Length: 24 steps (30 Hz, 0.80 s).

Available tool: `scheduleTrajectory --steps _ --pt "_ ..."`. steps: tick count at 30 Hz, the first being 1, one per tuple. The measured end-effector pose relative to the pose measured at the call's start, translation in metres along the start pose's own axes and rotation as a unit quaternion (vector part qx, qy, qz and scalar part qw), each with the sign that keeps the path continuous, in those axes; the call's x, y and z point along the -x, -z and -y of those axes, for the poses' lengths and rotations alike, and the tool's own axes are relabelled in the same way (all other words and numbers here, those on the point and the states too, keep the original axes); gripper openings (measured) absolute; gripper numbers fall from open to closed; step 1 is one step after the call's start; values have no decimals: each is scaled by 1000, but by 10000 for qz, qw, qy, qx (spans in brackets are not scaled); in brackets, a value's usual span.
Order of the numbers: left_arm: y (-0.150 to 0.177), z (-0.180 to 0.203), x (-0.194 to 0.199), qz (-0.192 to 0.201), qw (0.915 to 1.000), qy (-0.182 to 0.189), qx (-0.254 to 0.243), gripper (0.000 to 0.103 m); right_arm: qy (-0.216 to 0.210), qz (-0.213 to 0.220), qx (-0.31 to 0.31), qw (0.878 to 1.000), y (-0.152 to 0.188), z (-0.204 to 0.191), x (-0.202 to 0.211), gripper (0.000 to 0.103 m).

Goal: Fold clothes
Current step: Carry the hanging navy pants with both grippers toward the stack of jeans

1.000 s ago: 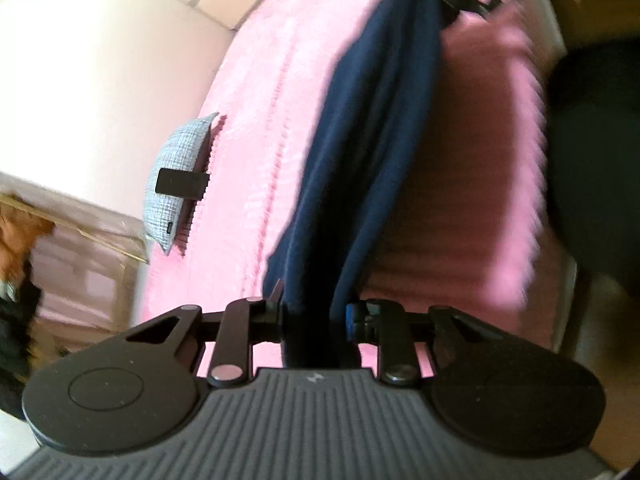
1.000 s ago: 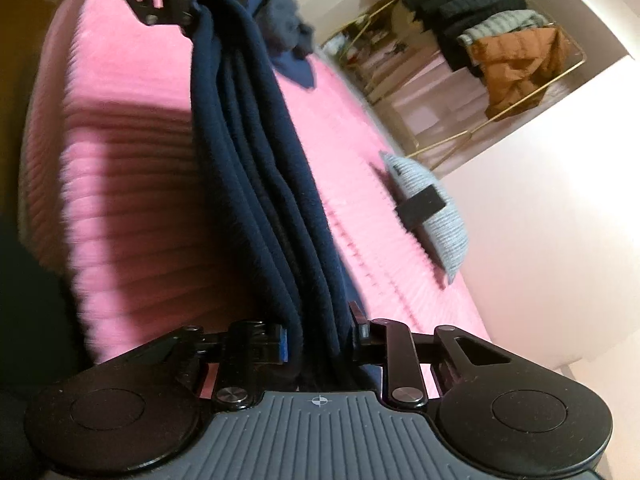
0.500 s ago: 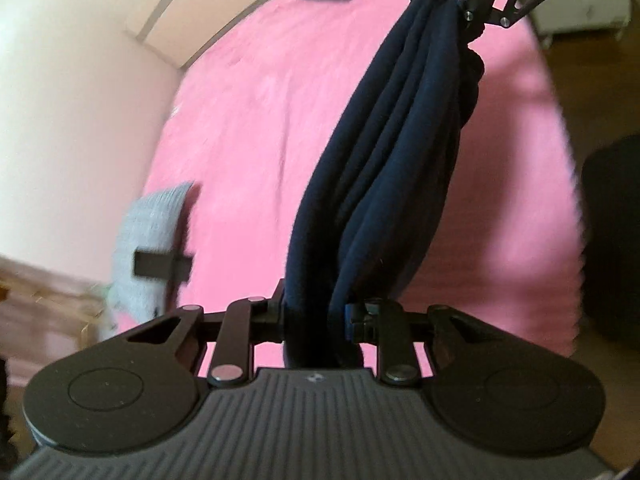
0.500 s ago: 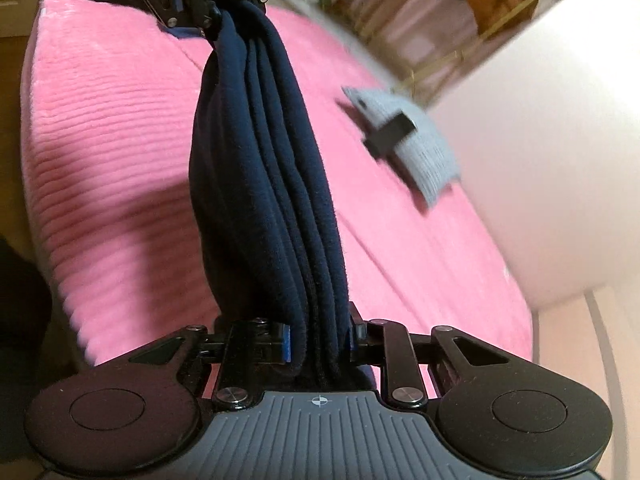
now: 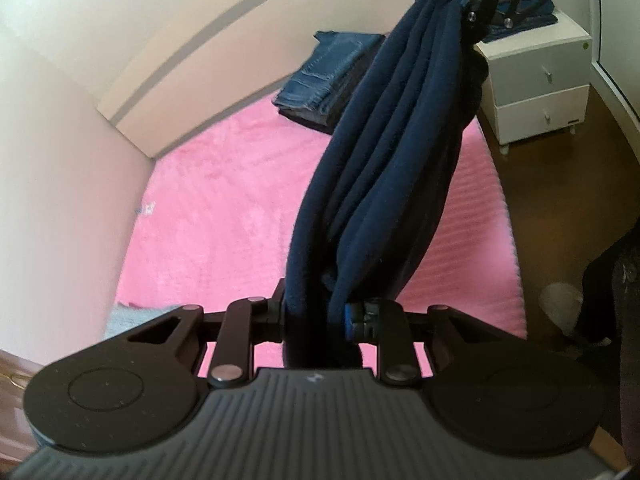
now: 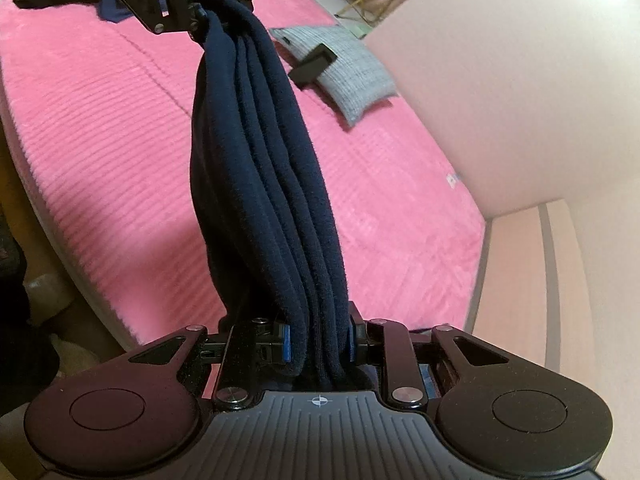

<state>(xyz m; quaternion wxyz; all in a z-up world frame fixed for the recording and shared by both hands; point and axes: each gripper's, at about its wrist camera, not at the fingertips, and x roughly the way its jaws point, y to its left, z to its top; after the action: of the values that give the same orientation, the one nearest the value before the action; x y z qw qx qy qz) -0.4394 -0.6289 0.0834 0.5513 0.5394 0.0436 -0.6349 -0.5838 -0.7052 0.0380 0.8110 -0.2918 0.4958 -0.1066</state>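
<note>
The left gripper point(image 5: 316, 312) is matte black, with a ribbed grey body, two round side discs and silver screw heads on its link bars. A blue pad lines one finger. The right gripper point(image 6: 320, 340) looks the same, with blue pads on both fingers and a small crosshair mark.
</note>
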Motion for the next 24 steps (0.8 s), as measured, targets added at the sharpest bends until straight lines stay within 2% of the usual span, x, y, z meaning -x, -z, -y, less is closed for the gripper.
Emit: scheduleTrajectory --steps 4,8,16,24 --pt "3 -3 -6 -40 10000 25 42 22 -107 -54 -49 9999 5 -5 6 23" --pt "16 3 -8 -183 9997 111 85 22 -295 -29 -18 9996 -14 -5 -8 23" --pt "46 3 -10 -417 9987 258 142 22 -529 -33 -34 9986 -31 -36 -27 23" --pt "51 -7 -27 -375 9983 446 10 22 -571 -185 -231 9979 -40 -44 -37 23"
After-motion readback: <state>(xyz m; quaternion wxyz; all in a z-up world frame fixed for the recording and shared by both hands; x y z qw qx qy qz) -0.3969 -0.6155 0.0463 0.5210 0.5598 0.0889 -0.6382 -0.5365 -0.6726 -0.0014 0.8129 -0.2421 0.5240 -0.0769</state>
